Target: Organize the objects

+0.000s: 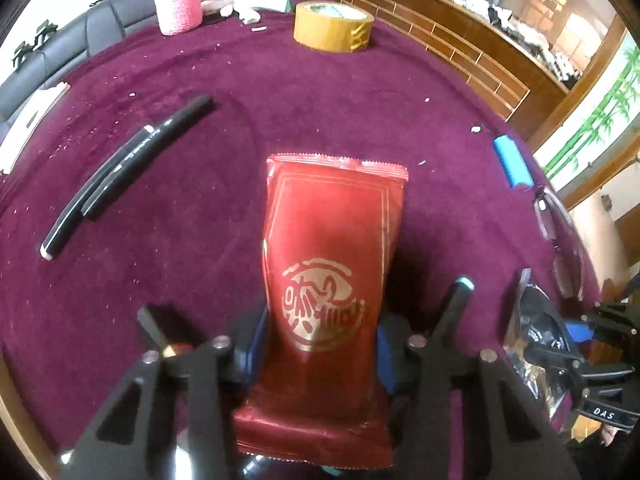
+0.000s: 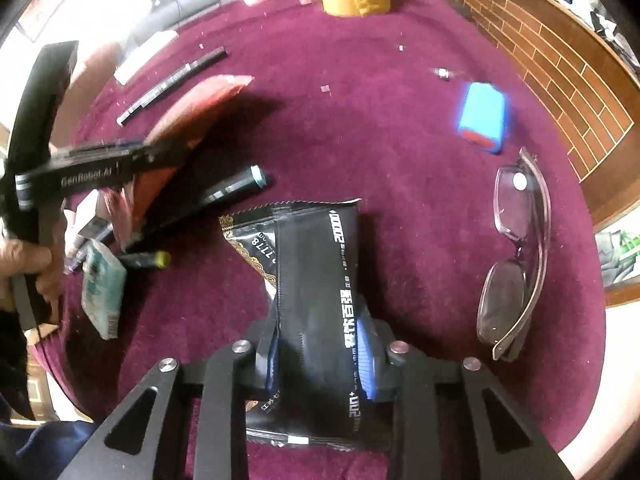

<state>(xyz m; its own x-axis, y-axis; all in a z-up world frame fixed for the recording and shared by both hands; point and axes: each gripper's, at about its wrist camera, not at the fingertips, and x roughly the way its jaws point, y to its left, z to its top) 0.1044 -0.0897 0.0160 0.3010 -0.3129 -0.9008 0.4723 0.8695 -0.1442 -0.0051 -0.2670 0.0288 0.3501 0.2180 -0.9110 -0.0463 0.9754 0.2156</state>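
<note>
Over purple bench (image 1: 360, 112): left tongs (image 1: 320, 348) pinch red packet (image 1: 332, 240); right tongs (image 2: 320, 354) squeeze black packet (image 2: 312, 280). Risk: slick foil slips from pads; packet swings into glasses (image 2: 516, 256) or pens (image 1: 128, 168), scattering them.

Red packet (image 1: 328, 264), gold emblem; black packet (image 2: 316, 300), white lettering; maroon tablecloth (image 1: 360, 112).
</note>
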